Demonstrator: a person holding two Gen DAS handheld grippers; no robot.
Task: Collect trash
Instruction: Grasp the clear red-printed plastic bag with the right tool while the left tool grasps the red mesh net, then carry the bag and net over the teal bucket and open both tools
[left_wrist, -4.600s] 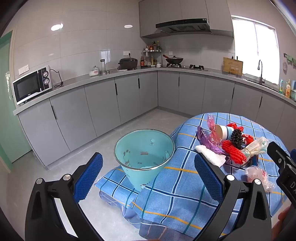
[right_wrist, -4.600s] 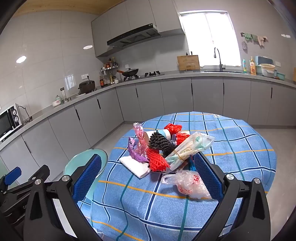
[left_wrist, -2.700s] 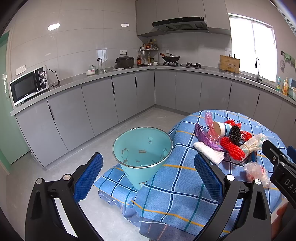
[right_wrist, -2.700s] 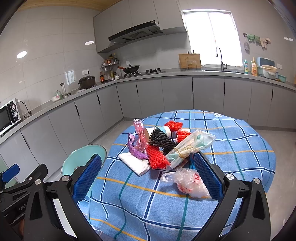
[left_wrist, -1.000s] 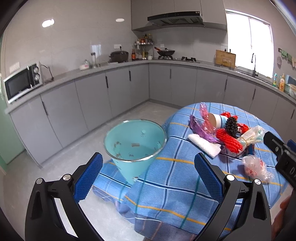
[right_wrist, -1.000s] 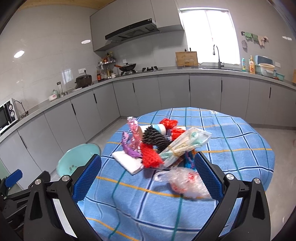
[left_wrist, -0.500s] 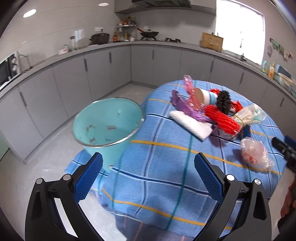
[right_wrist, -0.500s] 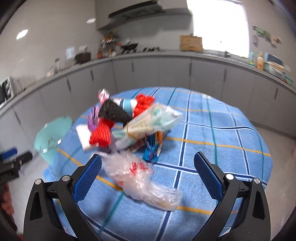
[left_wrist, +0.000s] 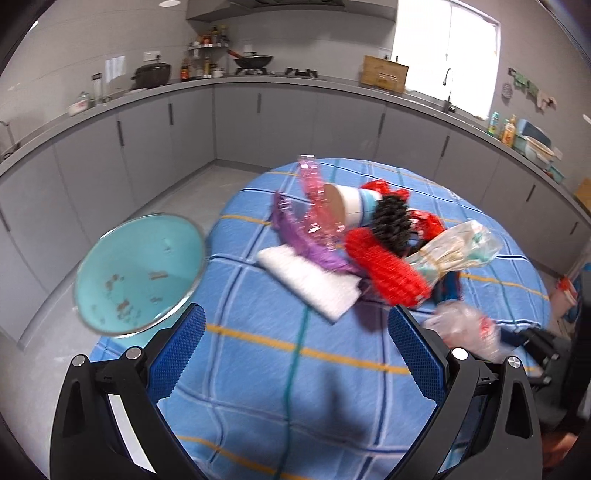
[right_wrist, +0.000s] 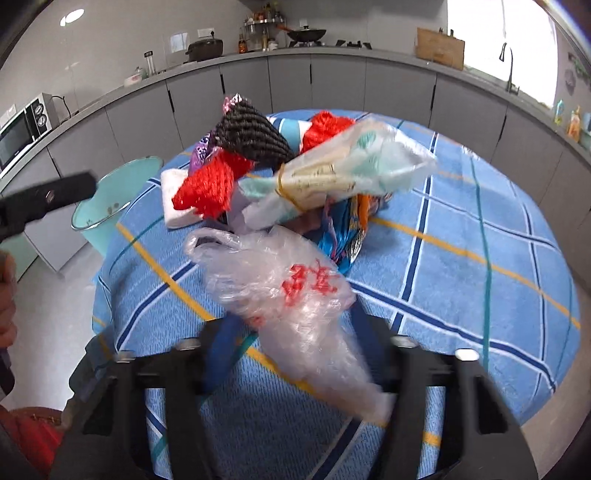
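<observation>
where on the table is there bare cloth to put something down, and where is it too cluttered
Bare cloth lies on the near side of the table, between the left tool and the white pad, and on the far right beyond the clear wrapped bundle. It is crowded mid-table, where red netting and other trash pile up, with the plastic bag at the right tool.

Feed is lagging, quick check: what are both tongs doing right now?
Left tongs: open, empty, above the tablecloth.
Right tongs: closing around the clear plastic bag; a firm grip cannot be told.
</observation>
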